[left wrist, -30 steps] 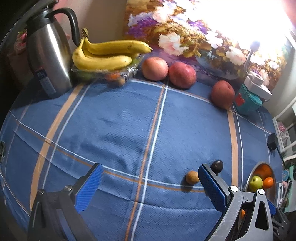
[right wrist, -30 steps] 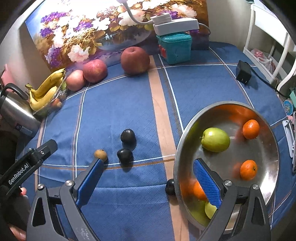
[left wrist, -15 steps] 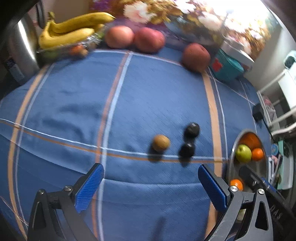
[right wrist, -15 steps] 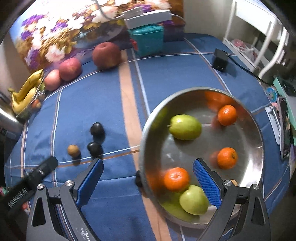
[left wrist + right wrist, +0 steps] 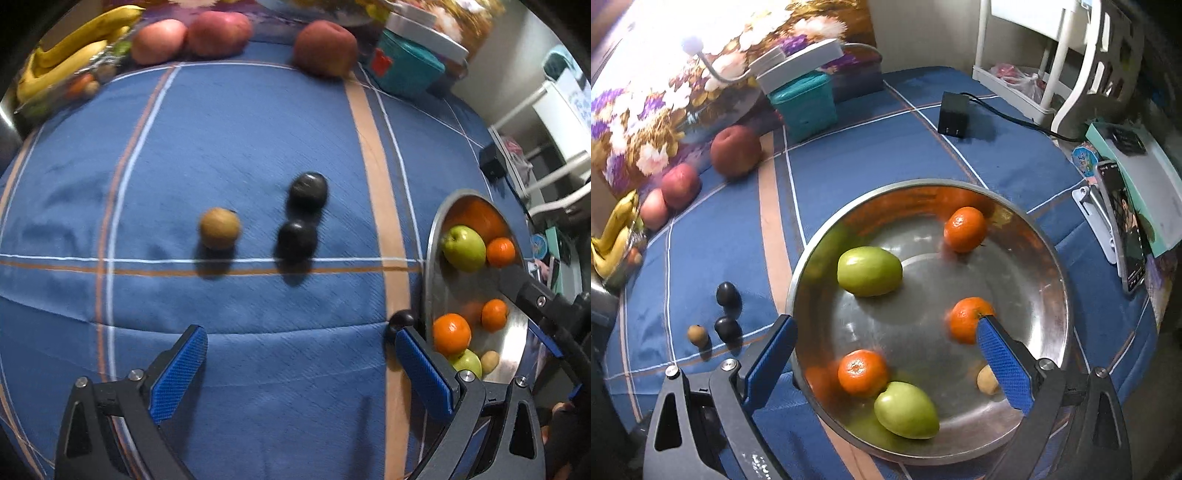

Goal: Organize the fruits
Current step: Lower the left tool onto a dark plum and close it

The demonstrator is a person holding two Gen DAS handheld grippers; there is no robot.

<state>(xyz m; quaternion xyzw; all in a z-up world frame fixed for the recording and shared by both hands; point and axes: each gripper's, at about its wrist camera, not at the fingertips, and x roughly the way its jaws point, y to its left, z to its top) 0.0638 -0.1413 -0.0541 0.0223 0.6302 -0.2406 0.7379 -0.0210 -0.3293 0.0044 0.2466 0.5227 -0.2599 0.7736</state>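
My left gripper (image 5: pixel 301 363) hangs over the blue-clothed bench (image 5: pixel 229 129), fingers spread wide and empty. Ahead lie a brown fruit (image 5: pixel 219 228) and two dark plums (image 5: pixel 297 240), apart from the steel bowl (image 5: pixel 1049 236). My right gripper (image 5: pixel 886 356), equally wide and empty, straddles the bowl's near rim above oranges (image 5: pixel 863 372) and green apples (image 5: pixel 869 271).

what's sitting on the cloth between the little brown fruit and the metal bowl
In the left wrist view, two dark plums lie between the brown fruit and the metal bowl; beyond them is bare blue tablecloth.
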